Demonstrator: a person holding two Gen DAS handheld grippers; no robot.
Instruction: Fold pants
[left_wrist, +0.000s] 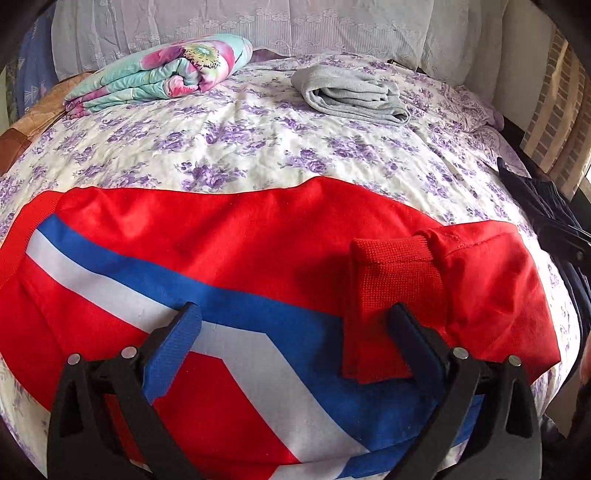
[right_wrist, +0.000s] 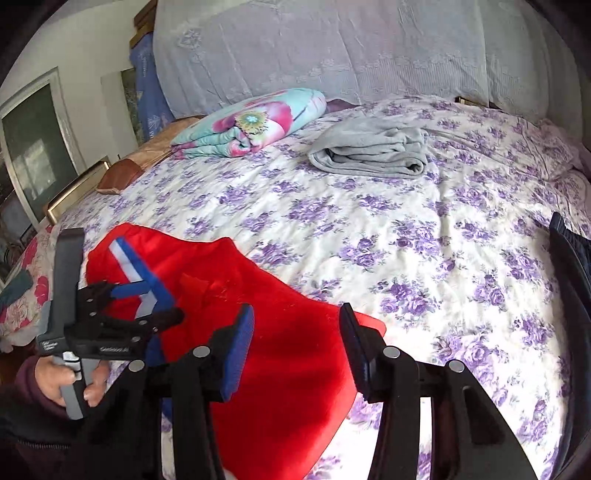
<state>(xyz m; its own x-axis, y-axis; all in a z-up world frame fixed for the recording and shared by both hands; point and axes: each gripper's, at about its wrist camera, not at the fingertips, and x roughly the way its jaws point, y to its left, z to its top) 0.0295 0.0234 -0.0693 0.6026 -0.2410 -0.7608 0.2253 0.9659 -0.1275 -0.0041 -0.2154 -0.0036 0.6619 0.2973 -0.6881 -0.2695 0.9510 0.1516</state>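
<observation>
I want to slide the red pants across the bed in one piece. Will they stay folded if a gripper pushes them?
Probably not. The red pants look like thin, soft cloth, so a push would likely bunch them up. The folded-over ribbed cuff lies loose on top and may flip open. The wrinkled floral bedsheet probably drags rather than slides.

One red pants (left_wrist: 229, 251); two tools (left_wrist: 295, 325) (right_wrist: 297, 325); two folded textiles (left_wrist: 162, 74) (left_wrist: 354, 96).

- bedsheet (right_wrist: 369, 229), white with purple flower print, covers the bed
- folded floral quilt (right_wrist: 255, 122), turquoise and pink, at far left of bed
- folded grey garment (right_wrist: 373, 153) just right of the quilt, apart from it
- pale lace cover (right_wrist: 332, 51) along the headboard
- dark navy clothing (right_wrist: 569, 258) at right bed edge
- framed pictures (right_wrist: 33, 144) against left wall
- brick-pattern wall (left_wrist: 557, 110) at right
</observation>
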